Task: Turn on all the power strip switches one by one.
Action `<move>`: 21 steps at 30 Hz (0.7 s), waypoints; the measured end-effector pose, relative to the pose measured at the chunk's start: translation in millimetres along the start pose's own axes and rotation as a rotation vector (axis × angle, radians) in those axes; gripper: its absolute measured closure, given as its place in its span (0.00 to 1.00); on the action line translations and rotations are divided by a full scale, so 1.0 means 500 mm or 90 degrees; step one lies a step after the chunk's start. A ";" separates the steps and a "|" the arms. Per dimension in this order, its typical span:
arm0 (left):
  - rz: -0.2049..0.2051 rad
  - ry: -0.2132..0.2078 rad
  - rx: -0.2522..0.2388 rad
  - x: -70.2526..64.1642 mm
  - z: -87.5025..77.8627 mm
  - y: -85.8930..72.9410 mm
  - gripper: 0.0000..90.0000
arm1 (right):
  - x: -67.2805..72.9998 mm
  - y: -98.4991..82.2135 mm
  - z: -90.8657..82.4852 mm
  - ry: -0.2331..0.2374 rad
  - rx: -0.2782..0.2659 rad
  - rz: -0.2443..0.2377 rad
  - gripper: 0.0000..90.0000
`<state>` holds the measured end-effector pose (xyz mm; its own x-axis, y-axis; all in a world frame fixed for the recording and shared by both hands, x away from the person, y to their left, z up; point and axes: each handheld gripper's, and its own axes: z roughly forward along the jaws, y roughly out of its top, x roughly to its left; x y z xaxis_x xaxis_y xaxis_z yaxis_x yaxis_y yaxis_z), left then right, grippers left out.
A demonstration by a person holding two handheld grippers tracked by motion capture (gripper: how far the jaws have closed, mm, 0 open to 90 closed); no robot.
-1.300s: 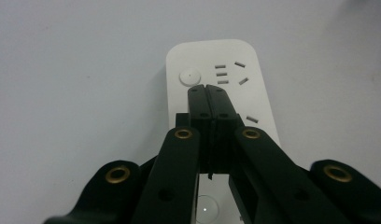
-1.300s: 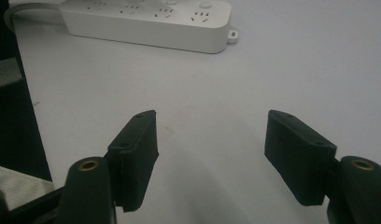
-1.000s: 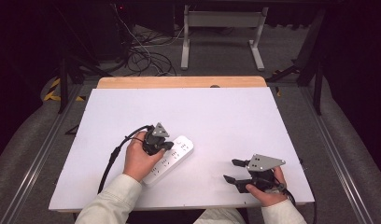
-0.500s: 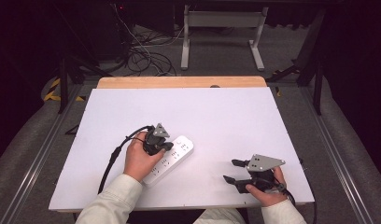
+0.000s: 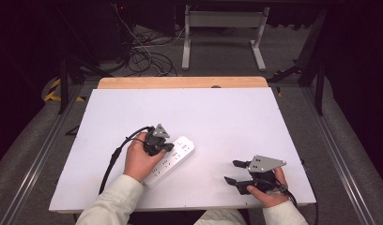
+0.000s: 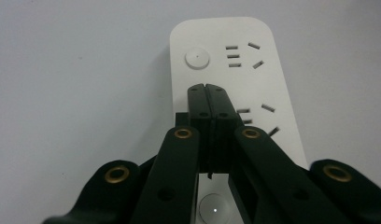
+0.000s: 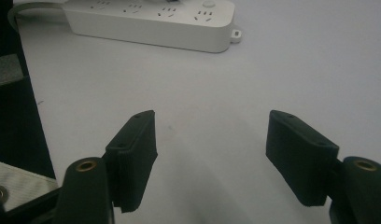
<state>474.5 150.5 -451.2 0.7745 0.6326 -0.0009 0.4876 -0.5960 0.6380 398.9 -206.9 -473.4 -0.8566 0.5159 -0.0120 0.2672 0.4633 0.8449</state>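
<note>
Left gripper [image 6: 208, 88] fingers pressed together (tips down); right gripper [image 7: 211, 140] fingers spread.

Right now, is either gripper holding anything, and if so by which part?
Nothing is held. The left gripper is shut with its jaws pressed together over the white power strip, gripping nothing. The right gripper is open above bare table.

Left tongs [image 5: 165, 149] on power strip [image 5: 180, 151], right tongs [image 5: 233, 172] apart

1 power strip [image 5: 173, 158], 2 grippers
</note>
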 end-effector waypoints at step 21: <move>0.014 0.025 0.004 -0.013 0.003 -0.003 1.00 | 0.000 0.000 -0.003 0.001 0.000 -0.001 0.38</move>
<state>469.1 146.5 -453.2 0.7685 0.6384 0.0432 0.4735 -0.6127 0.6328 398.2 -208.0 -472.5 -0.8574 0.5145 -0.0129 0.2659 0.4642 0.8449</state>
